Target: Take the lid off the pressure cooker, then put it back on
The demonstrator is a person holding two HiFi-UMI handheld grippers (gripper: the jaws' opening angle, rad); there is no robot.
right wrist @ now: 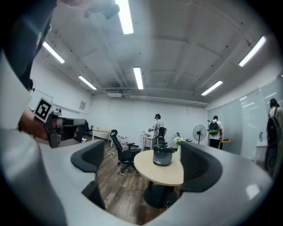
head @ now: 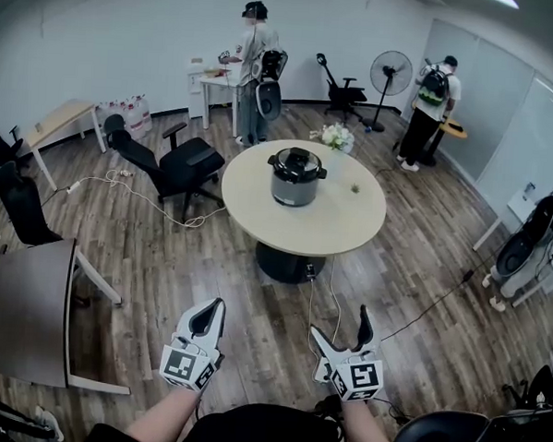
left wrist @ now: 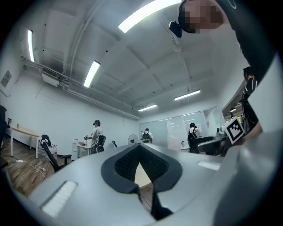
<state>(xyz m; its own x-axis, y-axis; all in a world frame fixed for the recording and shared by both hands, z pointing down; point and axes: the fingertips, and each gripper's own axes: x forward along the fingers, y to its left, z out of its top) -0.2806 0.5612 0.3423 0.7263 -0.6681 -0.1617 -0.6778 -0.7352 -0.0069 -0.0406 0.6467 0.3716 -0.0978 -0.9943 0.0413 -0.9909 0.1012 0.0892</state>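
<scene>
wood floor (head: 209,277) | white walls (head: 110,40) | round table (head: 343,224) | black office chair (head: 187,161) | standing fan (head: 391,68) | ceiling strip lights (right wrist: 138,77)

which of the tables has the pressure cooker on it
The round pale table in the middle of the room: the pressure cooker stands on it, lid on. None of the other tables holds a cooker.

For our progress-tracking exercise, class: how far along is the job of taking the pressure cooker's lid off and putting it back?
Nothing looks done: the lid sits on the pressure cooker on the round table. Nothing is in hand: the left gripper is shut and empty, the right gripper open and empty, both far short of the table. Left: approach, lift the lid, put it back.
</scene>
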